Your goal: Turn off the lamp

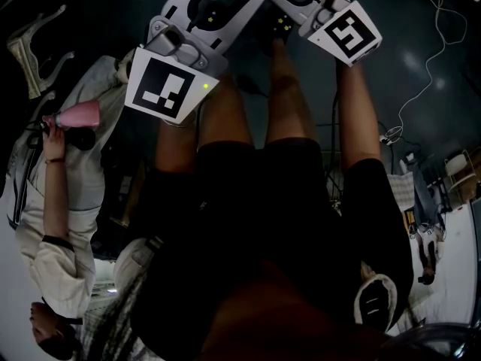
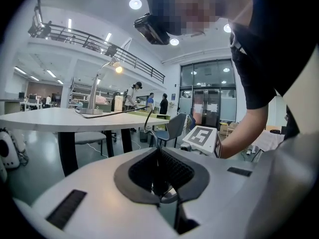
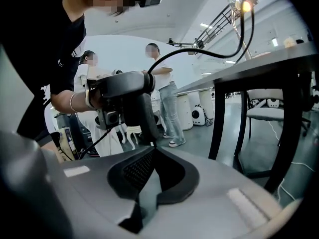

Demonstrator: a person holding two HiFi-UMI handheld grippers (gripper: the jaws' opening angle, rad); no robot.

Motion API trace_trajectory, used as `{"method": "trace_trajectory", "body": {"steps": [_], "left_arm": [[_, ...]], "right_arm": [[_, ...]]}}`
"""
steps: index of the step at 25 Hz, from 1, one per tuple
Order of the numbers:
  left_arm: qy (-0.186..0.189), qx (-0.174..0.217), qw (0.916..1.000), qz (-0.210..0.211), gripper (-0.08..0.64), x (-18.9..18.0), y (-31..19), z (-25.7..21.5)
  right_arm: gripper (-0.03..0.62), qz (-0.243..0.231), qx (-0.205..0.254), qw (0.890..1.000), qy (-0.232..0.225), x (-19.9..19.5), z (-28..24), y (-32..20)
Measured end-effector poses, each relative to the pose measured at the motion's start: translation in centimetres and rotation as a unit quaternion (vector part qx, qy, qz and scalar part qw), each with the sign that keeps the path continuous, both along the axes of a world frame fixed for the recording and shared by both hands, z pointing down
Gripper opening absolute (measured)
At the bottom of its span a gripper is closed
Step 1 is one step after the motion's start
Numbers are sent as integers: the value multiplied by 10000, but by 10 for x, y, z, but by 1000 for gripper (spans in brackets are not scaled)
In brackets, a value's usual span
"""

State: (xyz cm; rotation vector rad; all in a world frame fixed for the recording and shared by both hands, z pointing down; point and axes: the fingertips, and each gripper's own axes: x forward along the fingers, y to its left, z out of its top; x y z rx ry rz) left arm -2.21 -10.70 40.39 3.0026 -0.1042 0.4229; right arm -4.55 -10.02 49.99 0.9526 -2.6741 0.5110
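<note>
**Q:** How are the two claws shown?

**A:** The left gripper (image 2: 158,151) is shown with its jaws drawn together, the ribbed pads meeting along a single line. Nothing is held between them. The right gripper (image 3: 152,152) is likewise shown closed, pad against pad, with nothing gripped.

**Q:** Where is the task's thing located?

**A:** In the left gripper view the lamp (image 2: 93,93) is seen standing upright on a white table (image 2: 55,119), well apart from both grippers. In the right gripper view its lit head (image 3: 245,5) is seen glowing above the table's edge at the upper right. A dark cable (image 3: 209,54) is seen arcing below the head, out past the table's edge.

**Q:** What else is marked?

**A:** In the head view both grippers are seen held up side by side above the person's legs. The left marker cube (image 1: 169,87) and the right marker cube (image 1: 347,32) are turned towards the camera. A grey-blue chair (image 2: 174,126) is shown just beyond the table's near end. At the left edge of the head view a second person in pale clothing (image 1: 64,224) is shown, with a pink object (image 1: 75,115) held in one hand.
</note>
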Motion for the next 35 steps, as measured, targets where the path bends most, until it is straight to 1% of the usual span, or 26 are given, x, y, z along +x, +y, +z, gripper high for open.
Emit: {"method": "trace_trajectory", "body": {"steps": [4, 7, 11, 14, 18, 22, 25, 27, 30, 32, 35], "left_arm": [[219, -103, 9997, -78, 14, 0, -2, -4], [317, -171, 9993, -138, 15, 0, -3, -5], [656, -281, 9966, -410, 17, -5, -11, -17], [805, -419, 9947, -485, 17, -8, -18, -19], [679, -512, 9952, -478, 17, -10, -19, -11], [607, -716, 9949, -372, 17, -8, -13, -2], [550, -929, 9934, -374, 17, -9, -9, 10], [426, -986, 9934, -396, 18, -10, -6, 20], [133, -1106, 9933, -317, 20, -13, 1, 37], [15, -1271, 9916, -237, 42, -14, 5, 46], [-104, -1421, 9896, -174, 52, -15, 9, 55]], "right_arm": [[5, 15, -137, 9991, -397, -5, -4, 3], [5, -27, -270, 9972, -701, -10, -5, 5], [5, 17, -505, 9921, -1152, -12, -7, 8], [3, 212, -638, 9863, -1505, -6, -9, 6], [3, 382, -701, 9784, -1905, 1, -15, 7], [3, 338, -750, 9742, -2101, 2, -16, 9], [3, 340, -795, 9700, -2273, 3, -17, 9], [3, 354, -815, 9673, -2376, 5, -17, 11], [4, 341, -908, 9618, -2559, 4, -13, 14], [3, 290, -998, 9592, -2630, 2, -8, 17], [3, 236, -1108, 9547, -2753, -1, -3, 21]]}}
